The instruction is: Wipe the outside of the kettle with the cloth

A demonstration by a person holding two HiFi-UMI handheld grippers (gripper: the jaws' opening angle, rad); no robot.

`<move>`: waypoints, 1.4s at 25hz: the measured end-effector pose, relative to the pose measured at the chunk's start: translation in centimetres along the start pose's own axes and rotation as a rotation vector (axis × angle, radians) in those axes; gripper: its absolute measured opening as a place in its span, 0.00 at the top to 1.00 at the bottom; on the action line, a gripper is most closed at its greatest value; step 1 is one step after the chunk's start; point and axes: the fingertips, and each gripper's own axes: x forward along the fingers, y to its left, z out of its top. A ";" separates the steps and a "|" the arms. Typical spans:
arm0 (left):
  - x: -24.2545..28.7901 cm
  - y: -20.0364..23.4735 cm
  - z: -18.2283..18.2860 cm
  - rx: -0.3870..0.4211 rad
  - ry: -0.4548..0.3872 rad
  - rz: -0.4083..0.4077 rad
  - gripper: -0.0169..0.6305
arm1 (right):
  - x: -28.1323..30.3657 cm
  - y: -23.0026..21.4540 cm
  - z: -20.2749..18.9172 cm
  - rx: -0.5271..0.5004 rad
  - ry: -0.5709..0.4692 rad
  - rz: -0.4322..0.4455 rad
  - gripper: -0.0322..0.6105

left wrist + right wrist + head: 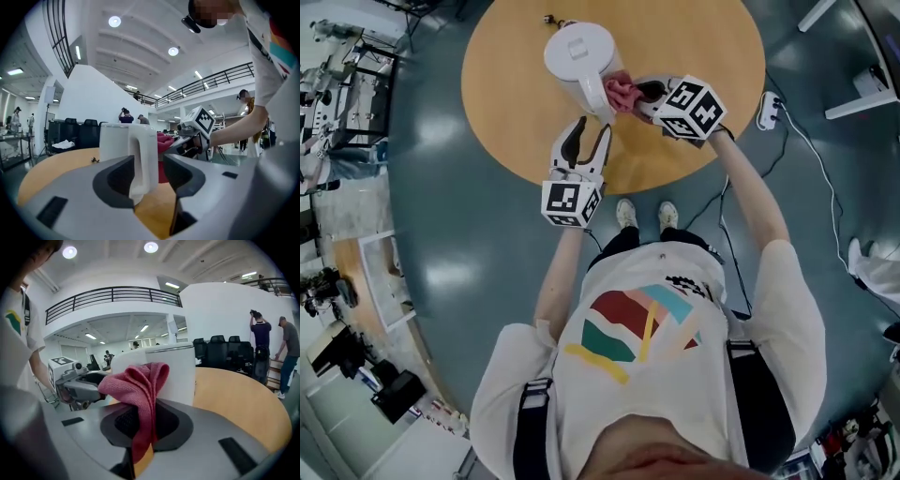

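Right gripper view: your right gripper (144, 414) pinches the red cloth (139, 383) beside the white kettle (177, 373), your left gripper (149, 182) stands spread round the handle (143, 157), kettle base hidden.

The kettle (579, 54) stands on the desk (694, 37), toward the far side from the person, with its handle (600, 98) turned to the person. The cloth (623, 94) lies against the kettle's side, just right of the handle, pinched between the jaws of the right gripper (639, 94), which comes in from the right. The left gripper (589, 133) is before the handle, over the near edge of the desk; its jaws stand apart in line with the handle. On the floor (469, 225), a power strip (769, 111) lies right of the desk.
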 end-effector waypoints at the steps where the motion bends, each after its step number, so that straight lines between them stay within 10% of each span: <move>1: 0.3 0.1 -0.2 -0.007 0.011 -0.003 0.63 | 0.4 0.0 0.0 -0.011 0.011 0.024 0.88; 16: 1.0 2.4 0.8 0.037 0.005 0.072 0.63 | 5.6 3.2 0.9 -0.097 0.154 0.262 0.88; 35: 0.6 3.4 0.7 0.018 -0.030 0.061 0.63 | 9.1 2.8 -3.6 -0.156 0.442 0.101 0.88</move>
